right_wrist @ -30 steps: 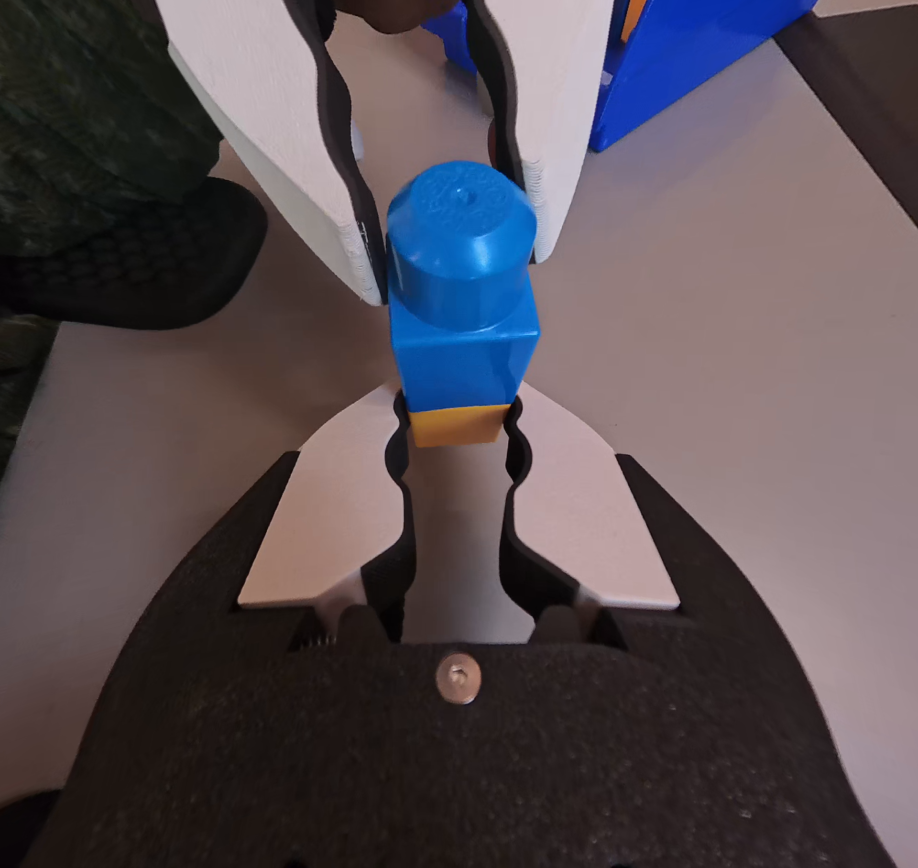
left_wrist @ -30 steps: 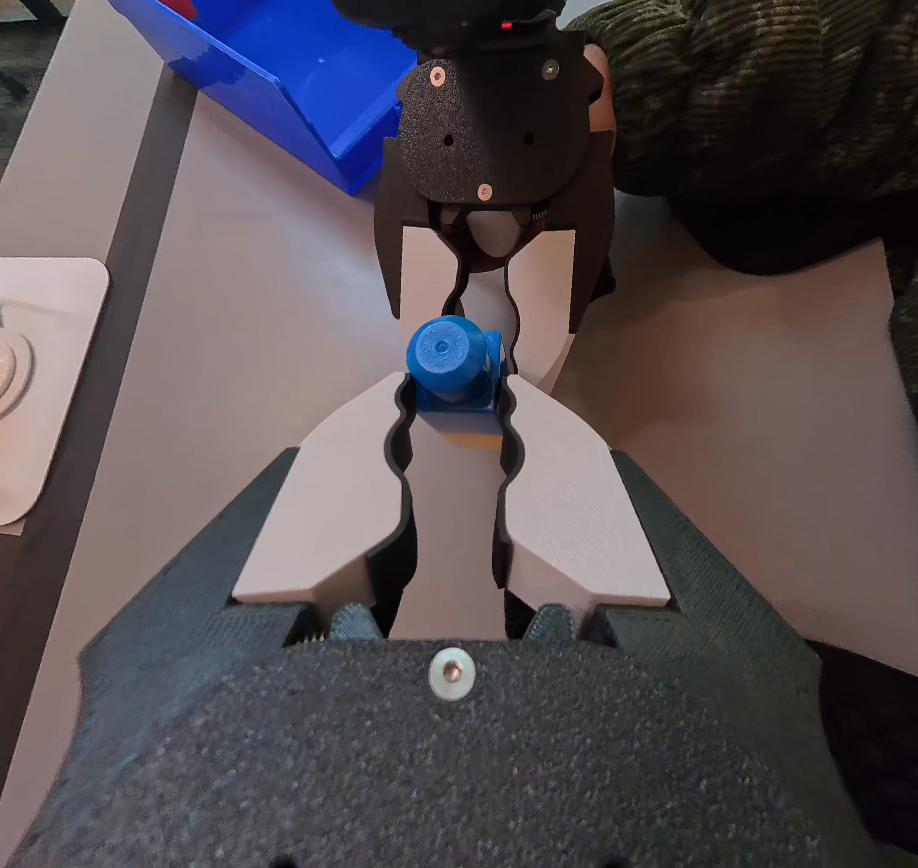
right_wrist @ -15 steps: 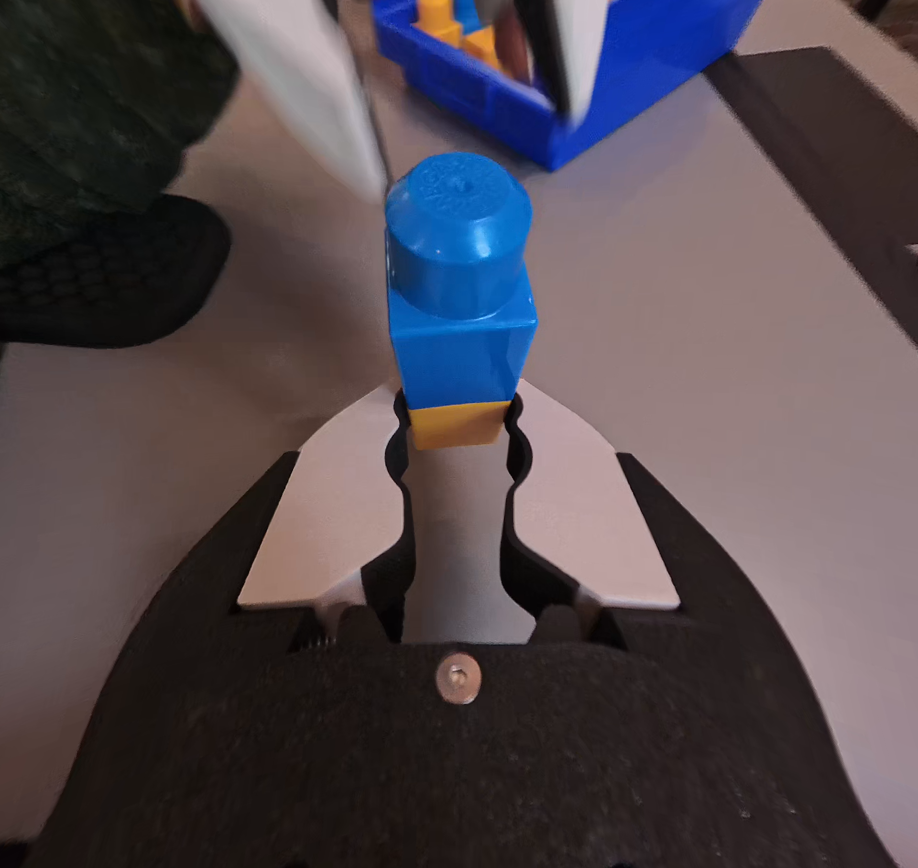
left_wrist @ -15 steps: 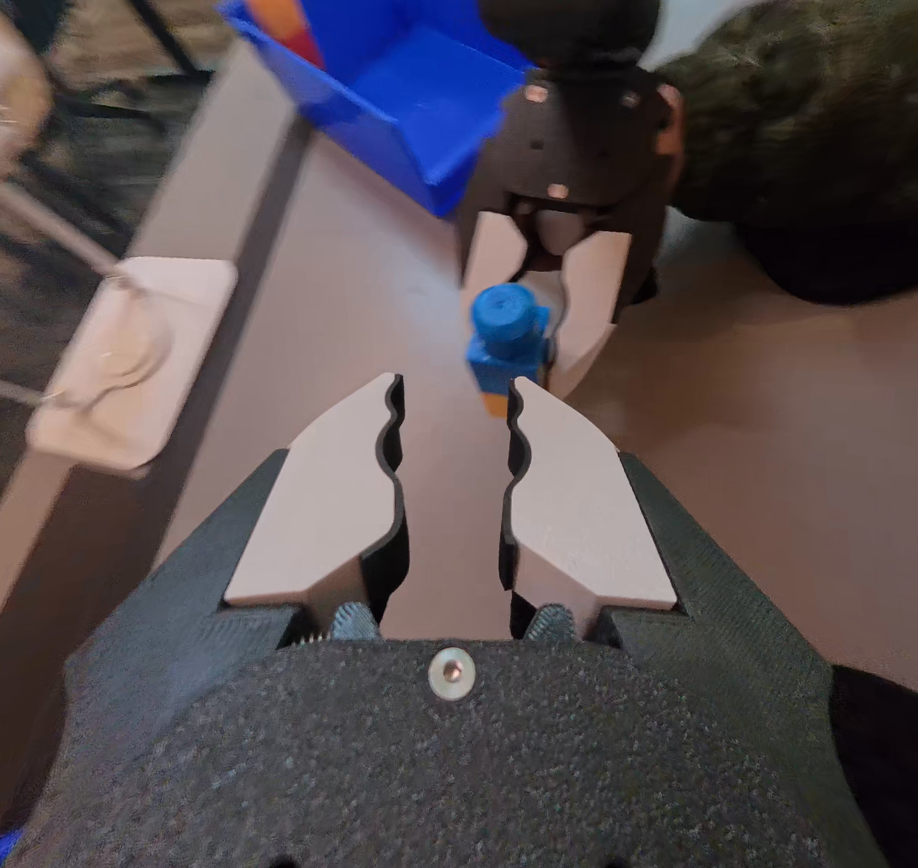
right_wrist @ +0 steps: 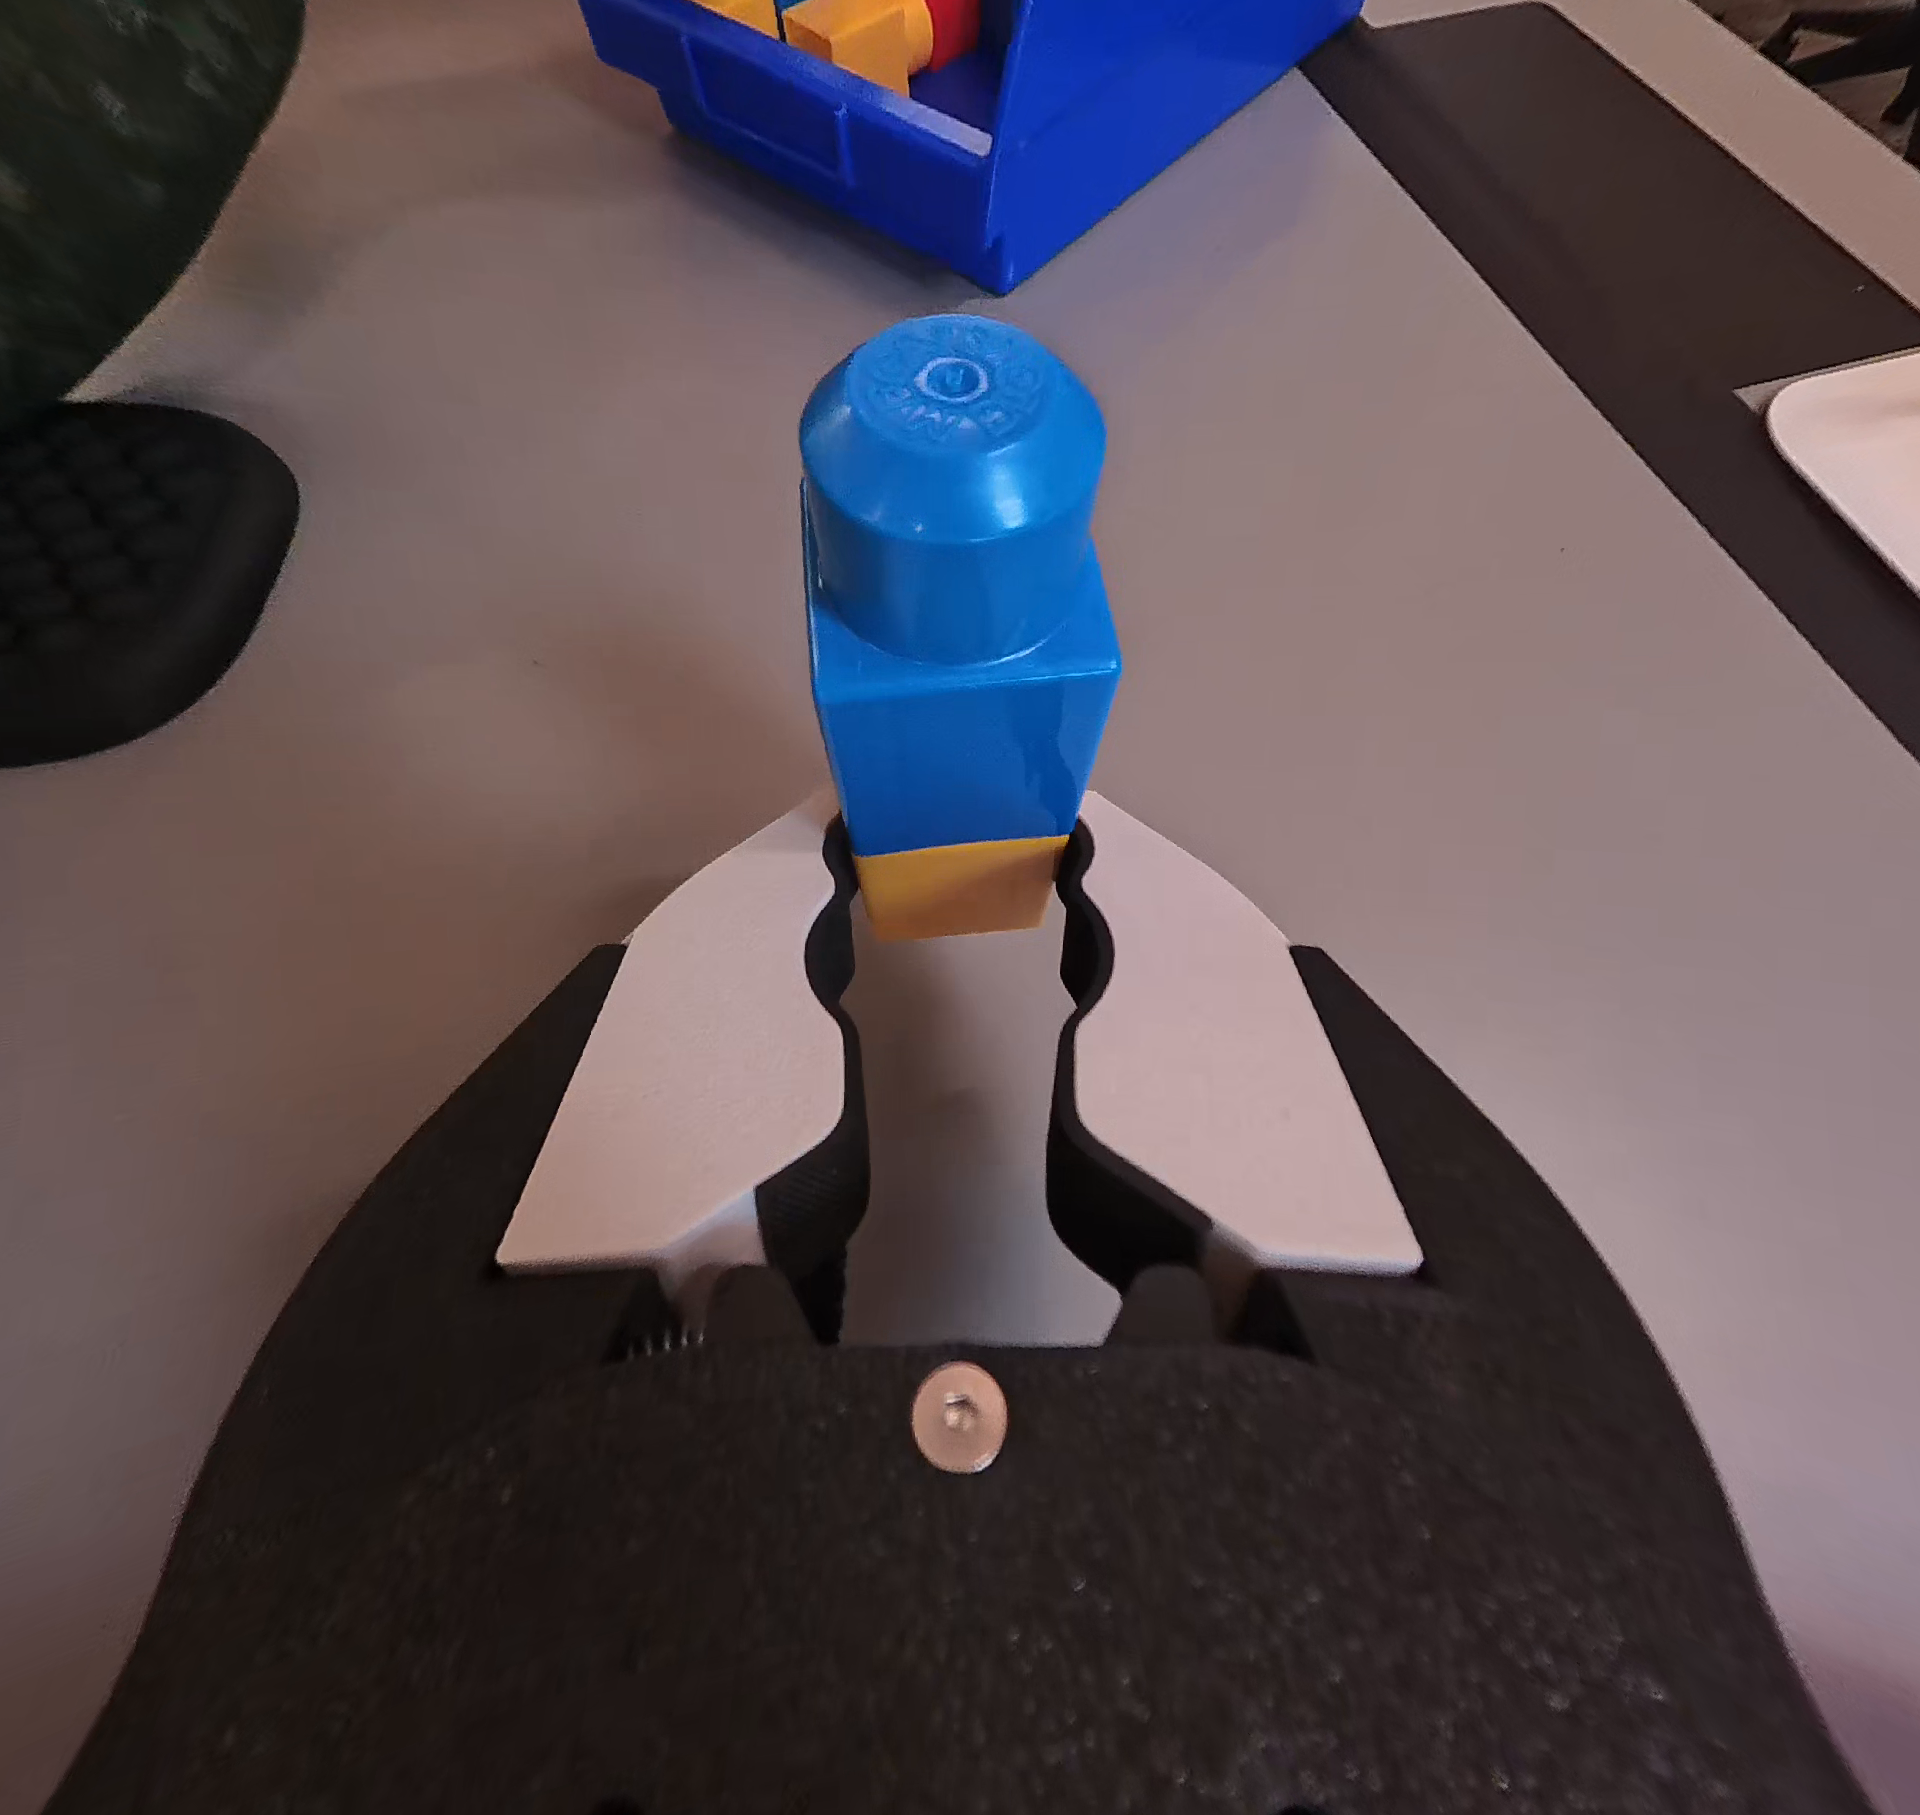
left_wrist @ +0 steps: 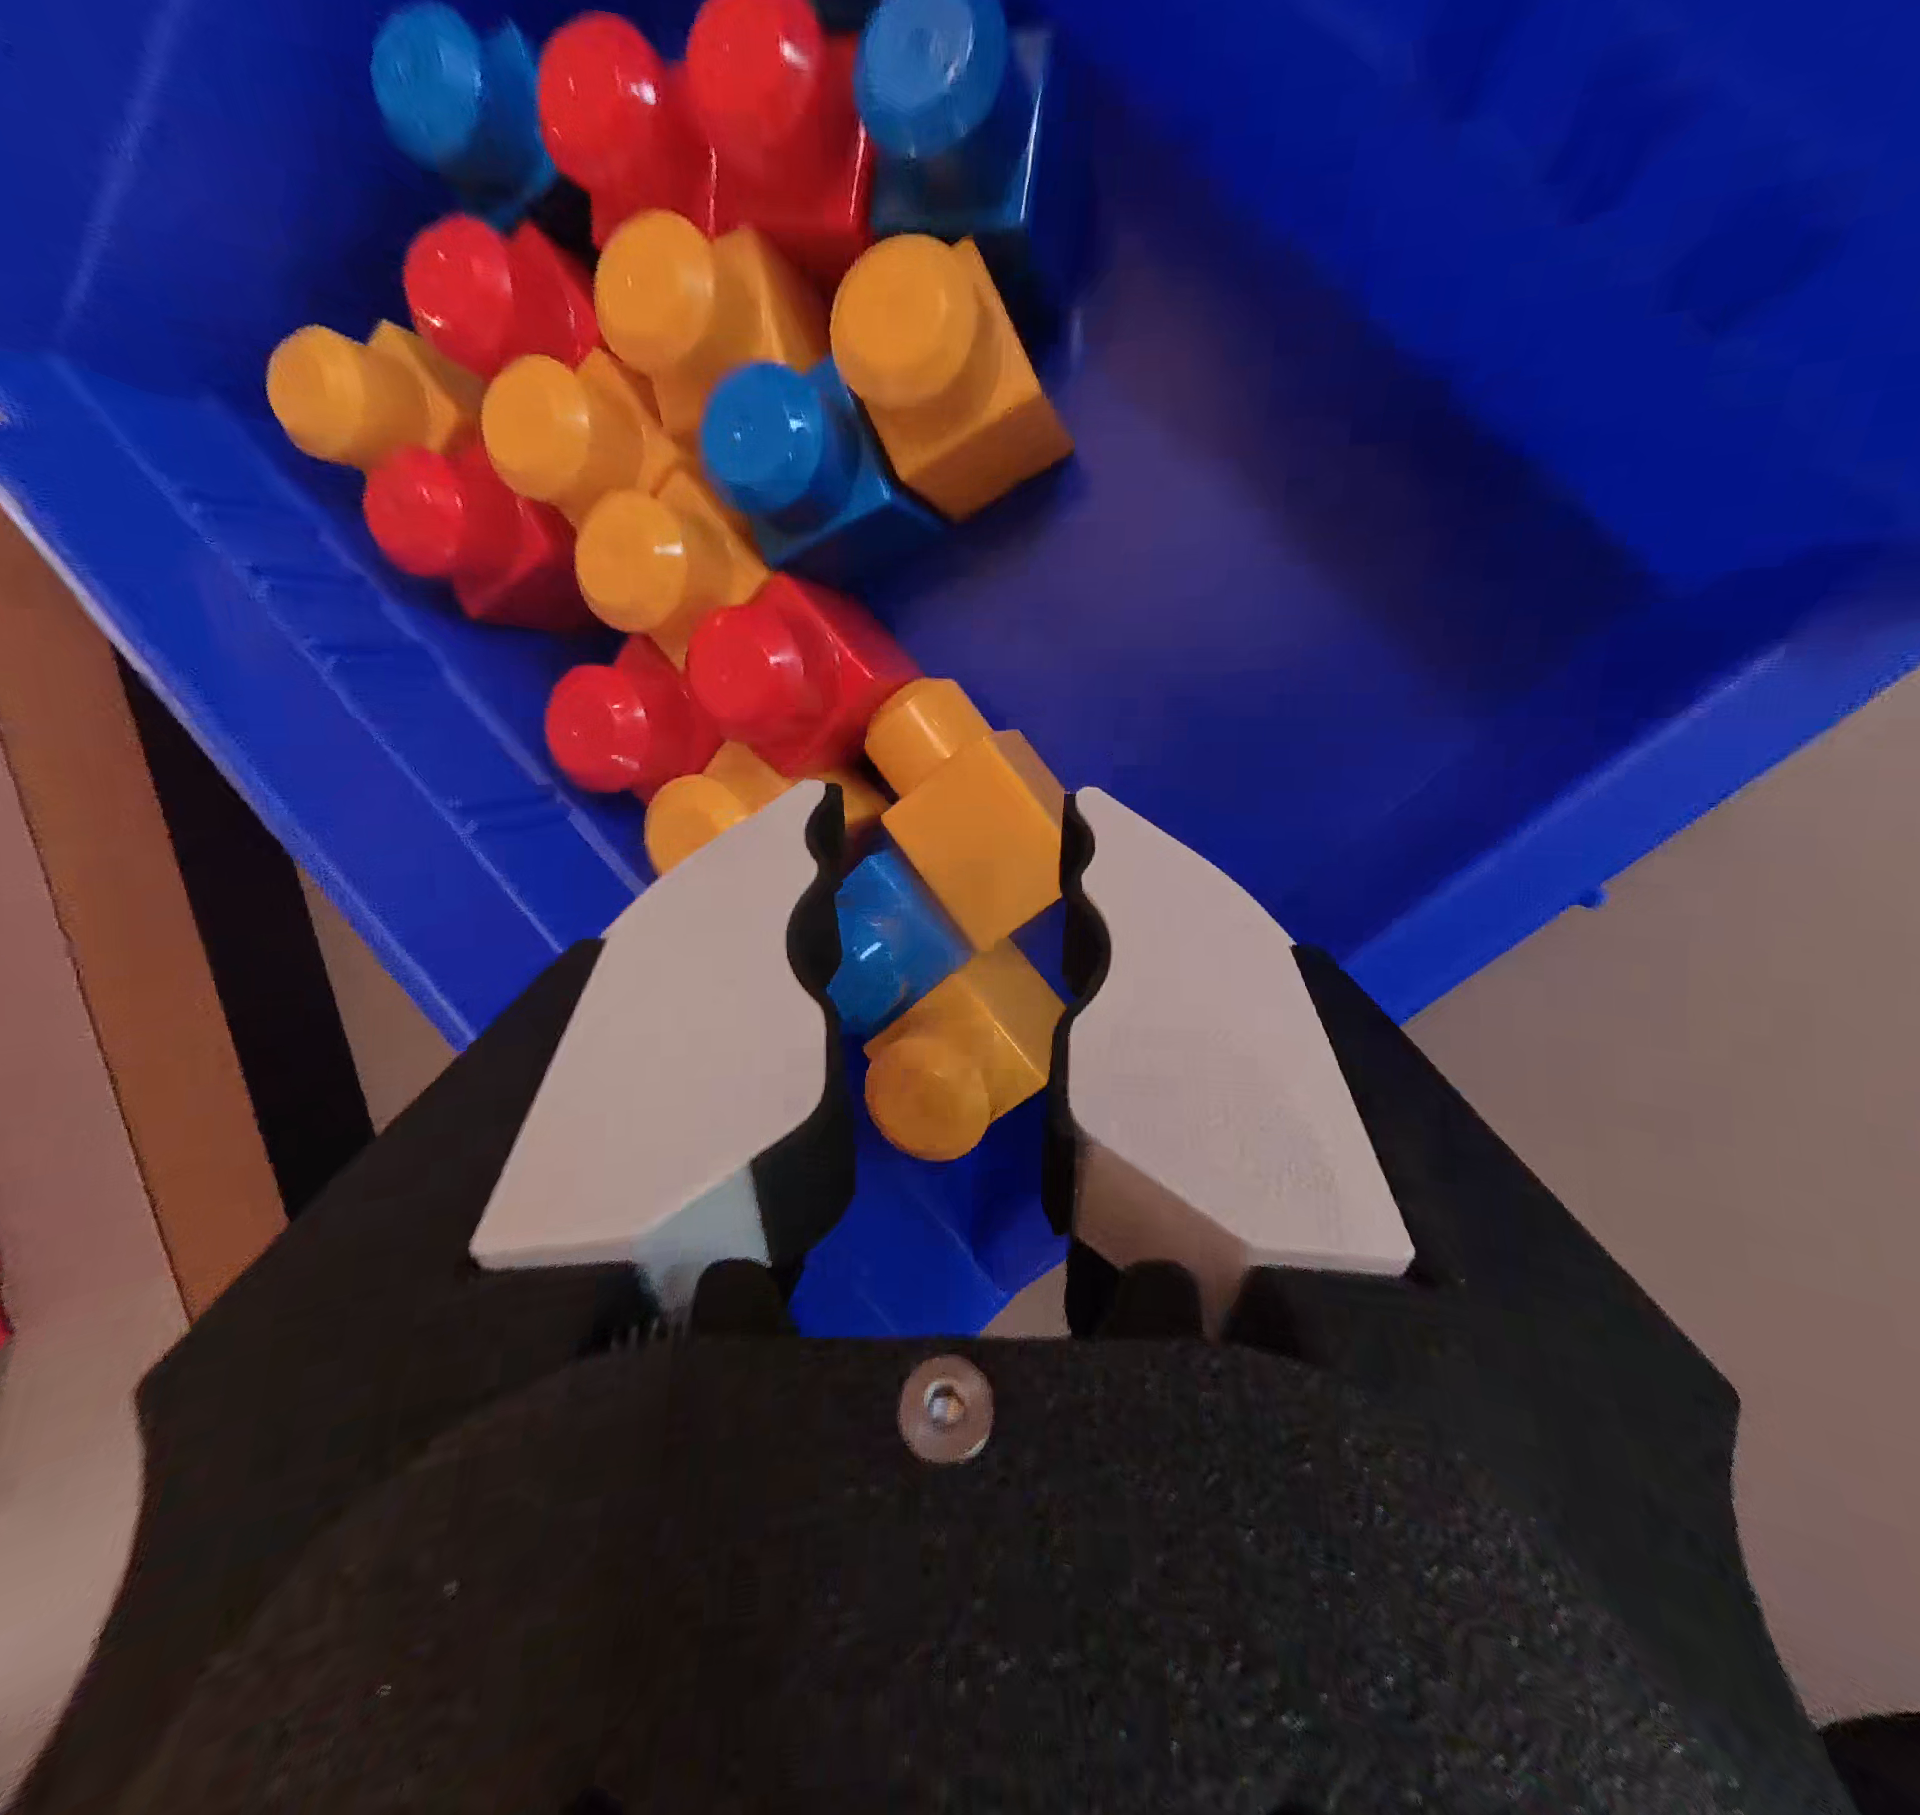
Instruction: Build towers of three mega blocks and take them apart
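My right gripper (right_wrist: 956,846) is shut on a yellow block (right_wrist: 956,892), the bottom of a two-block stack. A blue block (right_wrist: 961,622) sits on top of it, stud up, above the grey table (right_wrist: 520,415). In the left wrist view my left gripper (left_wrist: 945,809) is open over the near corner of the blue bin (left_wrist: 1455,415). Several red, yellow and blue blocks (left_wrist: 665,394) lie heaped in the bin. A yellow block (left_wrist: 977,830) and a blue one (left_wrist: 883,934) lie below, seen between the fingers, not gripped. The view is blurred by motion.
The blue bin (right_wrist: 1143,103) stands at the far side of the table in the right wrist view. A dark green sleeve (right_wrist: 125,103) and a black pad (right_wrist: 104,581) are at the left. A dark strip (right_wrist: 1662,259) and a white plate (right_wrist: 1849,456) are at the right. The tips of one gripper are about 35 cm away from the tips of the other. The white plate (right_wrist: 1849,456) is about 30 cm from my right fingertips.
My left gripper let go of the blue block on the stack, opened and swung away to hover over the bin. My right gripper kept its grip on the stack.
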